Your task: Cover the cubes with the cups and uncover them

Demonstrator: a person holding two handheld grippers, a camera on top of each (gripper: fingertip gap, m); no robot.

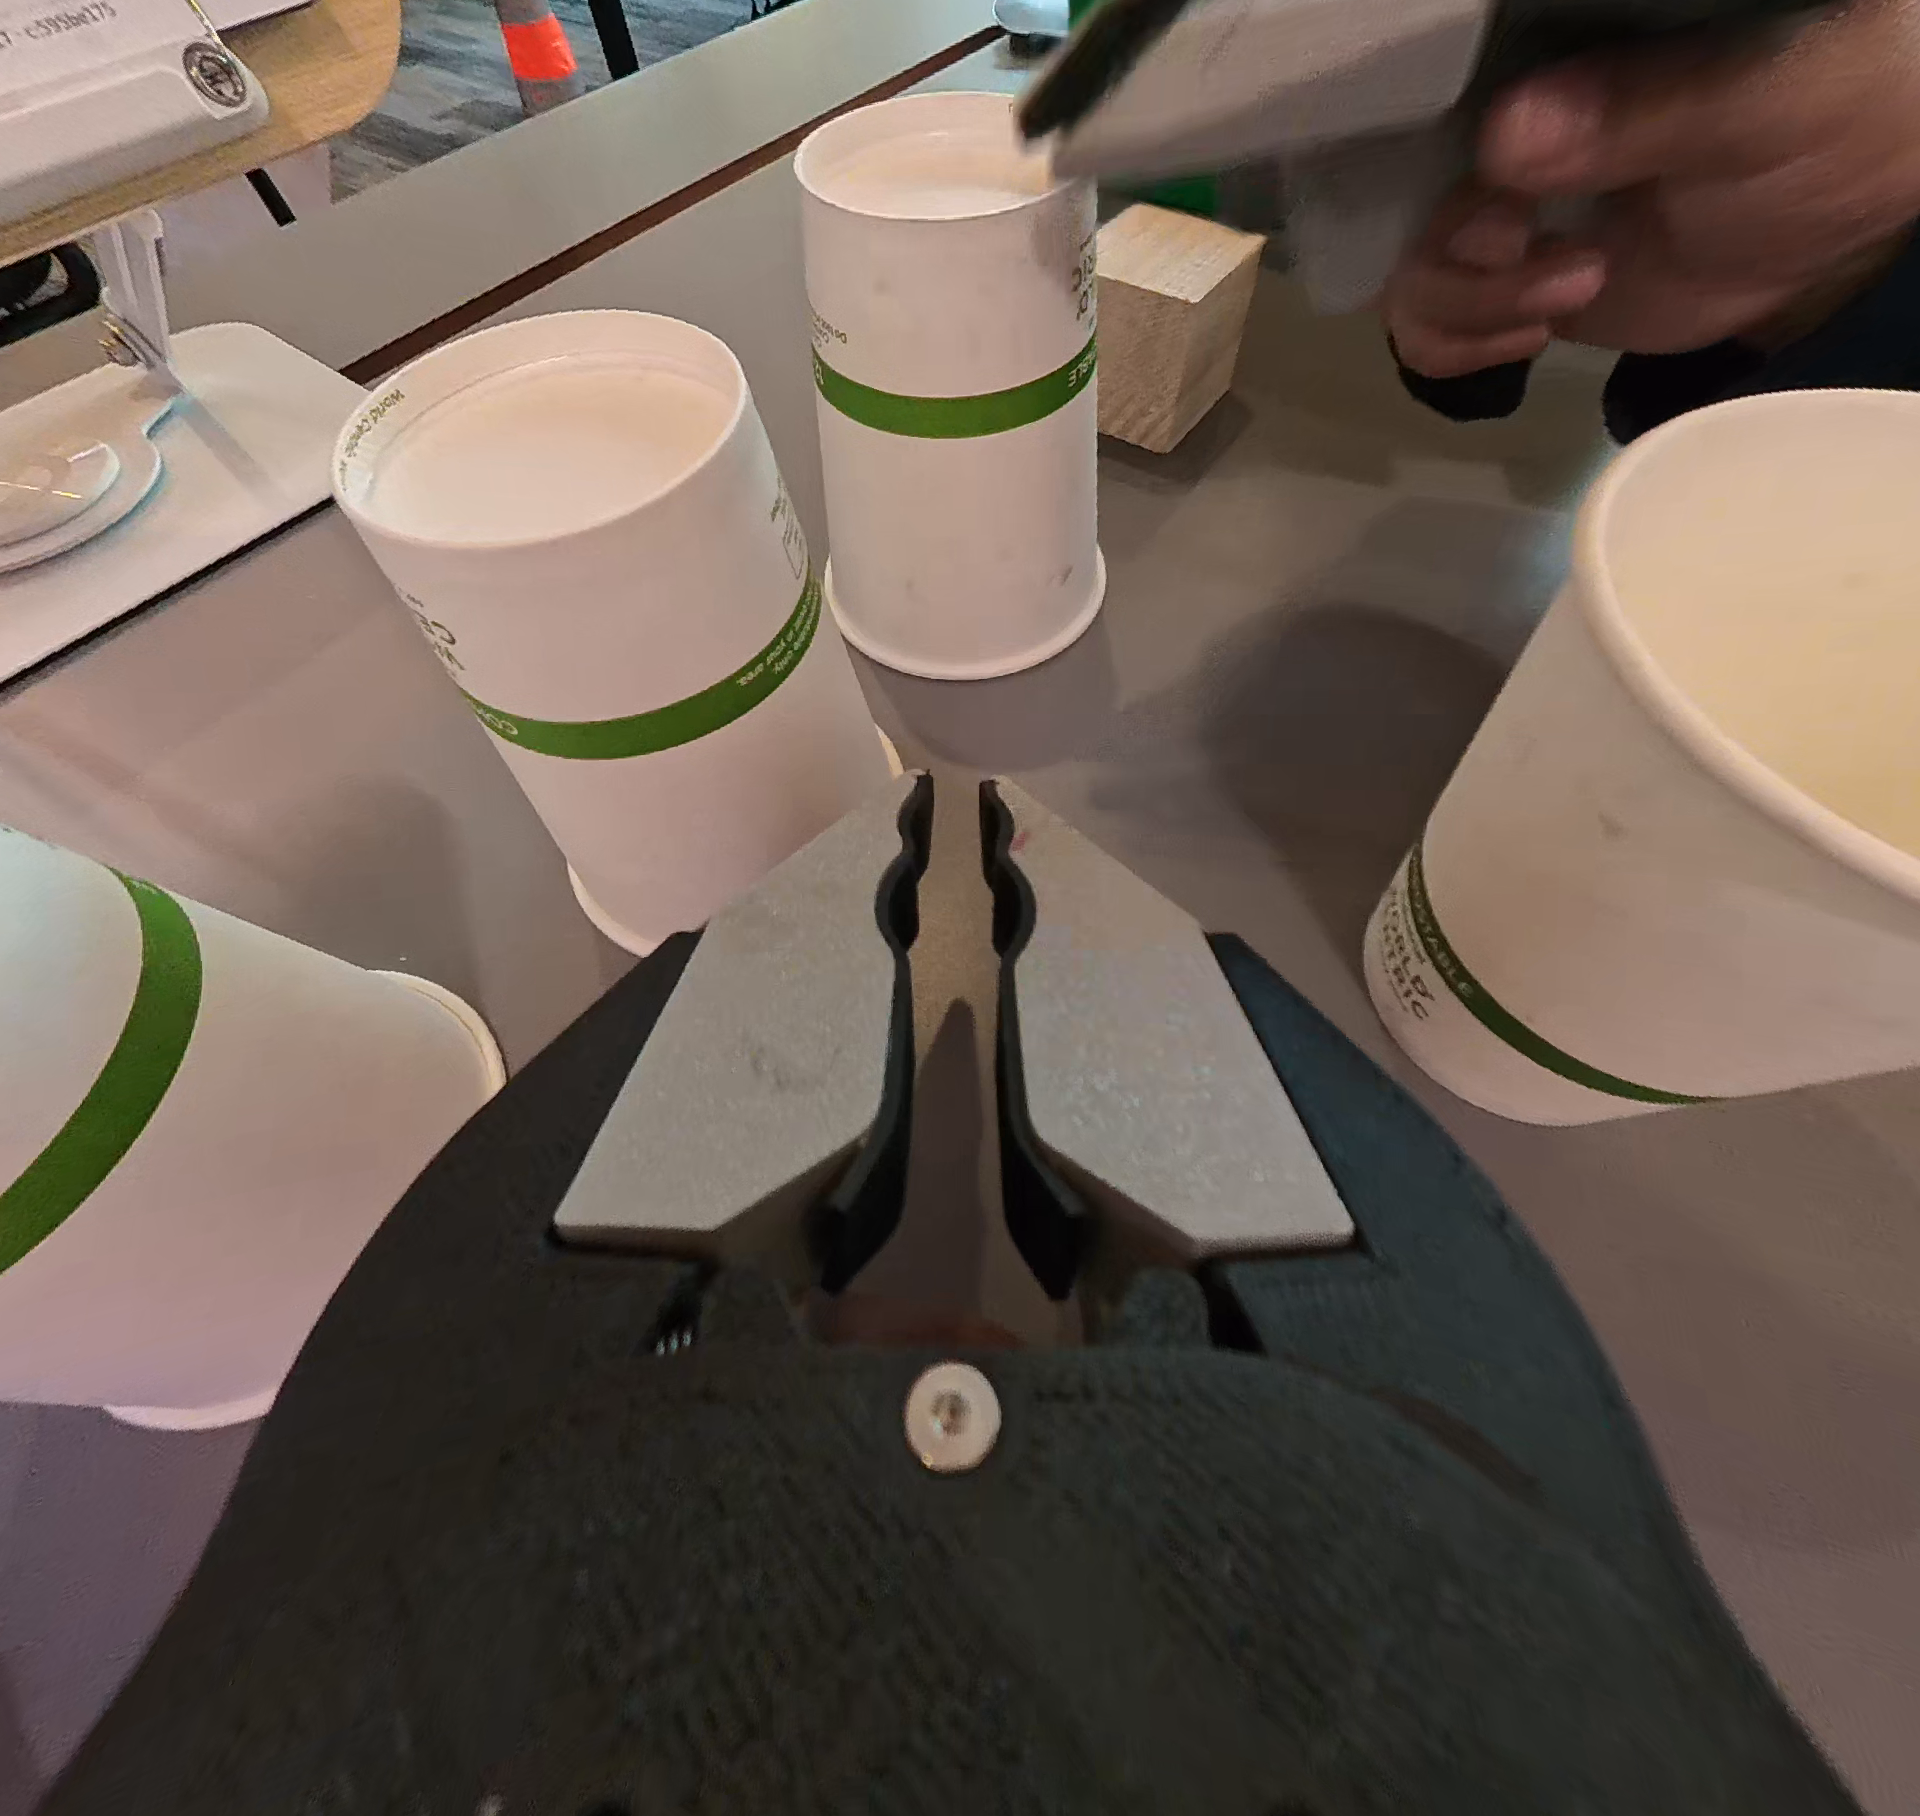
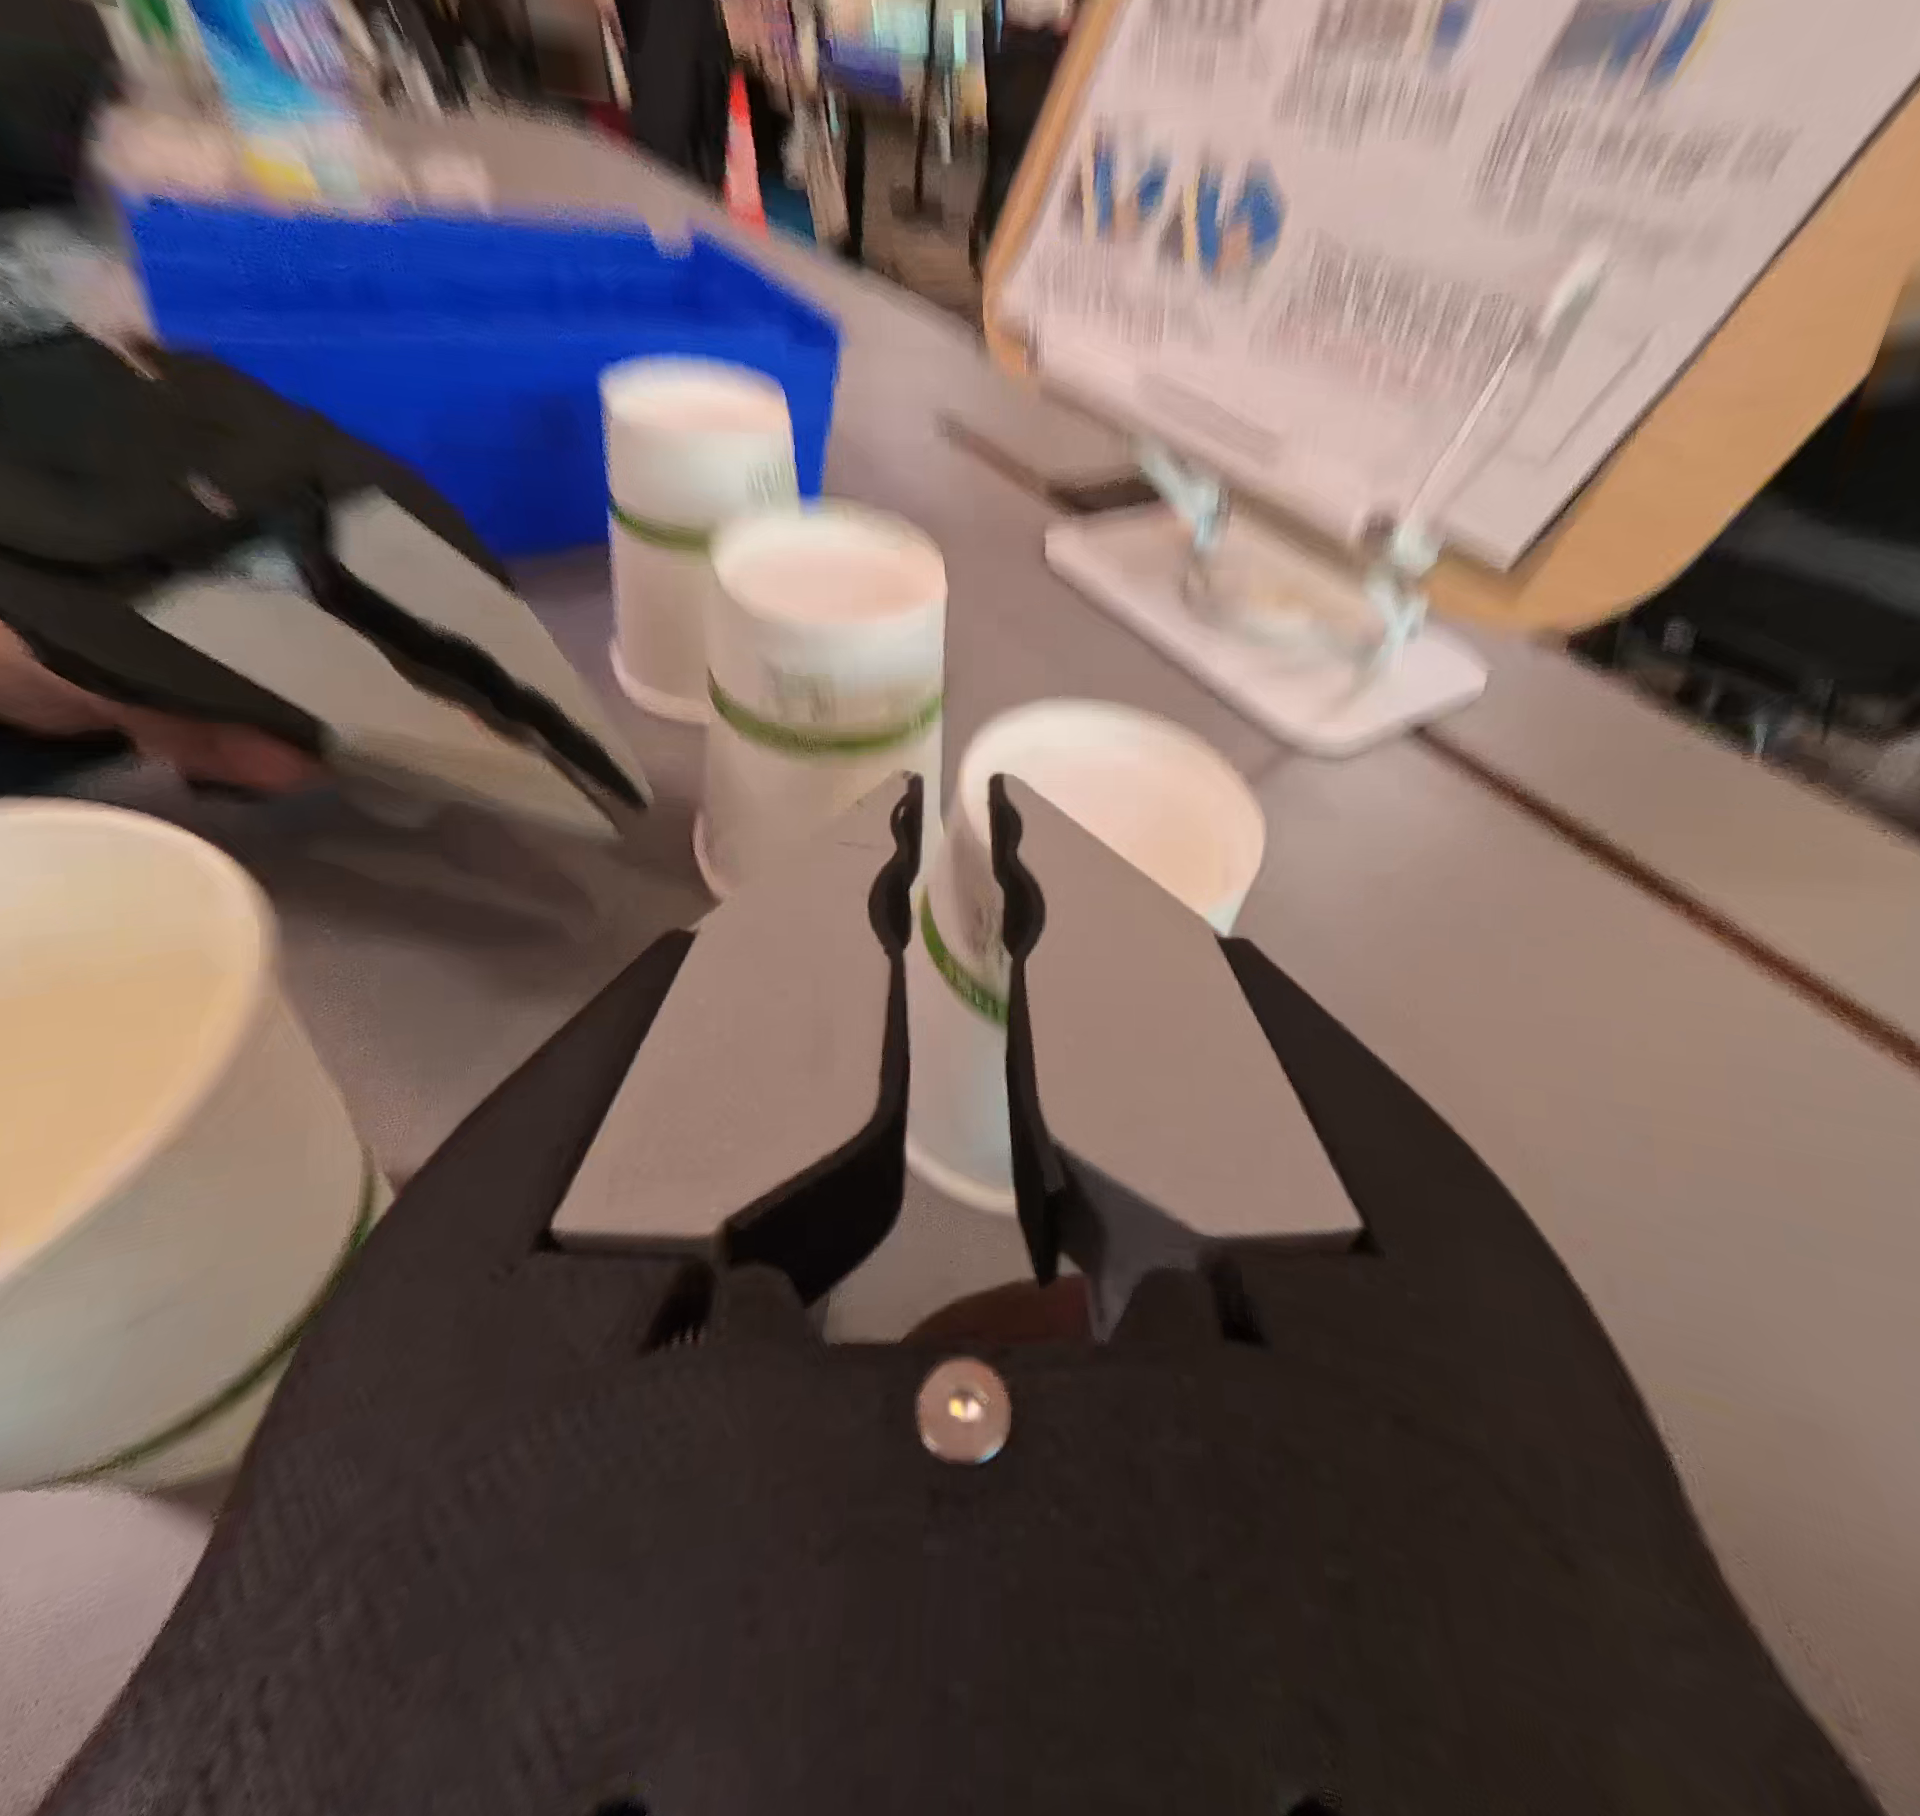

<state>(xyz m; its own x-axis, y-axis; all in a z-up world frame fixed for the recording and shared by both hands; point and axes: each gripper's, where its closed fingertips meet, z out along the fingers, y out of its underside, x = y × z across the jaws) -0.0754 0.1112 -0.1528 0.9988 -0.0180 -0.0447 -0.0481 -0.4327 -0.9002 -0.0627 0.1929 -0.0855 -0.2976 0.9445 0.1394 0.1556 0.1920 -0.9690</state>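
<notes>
My left claw (image 1: 954,790) hovers over bare grey worktop (image 1: 1299,779) with its jaws narrowly parted on nothing, three upturned white paper cups with green bands (image 1: 951,384) around its tip, presumably hiding cubes. My right claw (image 2: 954,790) is likewise slightly parted and empty above an inverted cup (image 2: 1117,810); one pale wooden cube (image 1: 1179,322) sits uncovered beyond.

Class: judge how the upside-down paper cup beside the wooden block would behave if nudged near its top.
The cup is tall on a narrow rim, so it probably tips easily. Its thin paper wall likely dents. It looks light, so it may slide on the smooth table.
</notes>
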